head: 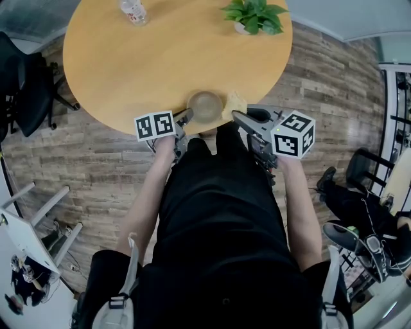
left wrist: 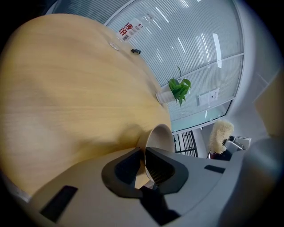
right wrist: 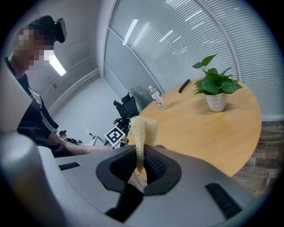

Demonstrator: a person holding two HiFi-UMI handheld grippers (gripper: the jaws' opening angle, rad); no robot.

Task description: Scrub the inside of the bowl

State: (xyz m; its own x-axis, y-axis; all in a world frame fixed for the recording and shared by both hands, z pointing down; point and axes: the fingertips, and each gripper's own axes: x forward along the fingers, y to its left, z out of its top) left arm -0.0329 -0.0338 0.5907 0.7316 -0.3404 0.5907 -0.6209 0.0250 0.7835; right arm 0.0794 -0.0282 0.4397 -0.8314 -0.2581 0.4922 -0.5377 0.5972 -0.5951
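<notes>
While the bowl (head: 205, 106) sits upright at the near edge of the round wooden table (head: 160, 58), right in front of the person, the left gripper (left wrist: 144, 162) is clenched on its rim. In the left gripper view the bowl's thin, pale wall runs straight between the two dark pads, which press close on either side of it. The right gripper (right wrist: 141, 164) is clamped on a yellowish, fibrous scrubber (right wrist: 143, 128). The lower end of the scrubber is pinched flat between the jaws and its wider top stands up above them. From the head view the scrubber lies just beside the bowl's right side, at about rim height; whether it touches the bowl I cannot tell. Both grippers flank the bowl, with their marker cubes toward the person. Well apart from them, a potted plant (head: 255, 16) stands at the table's far right and a clear water bottle (head: 133, 11) at its far left
</notes>
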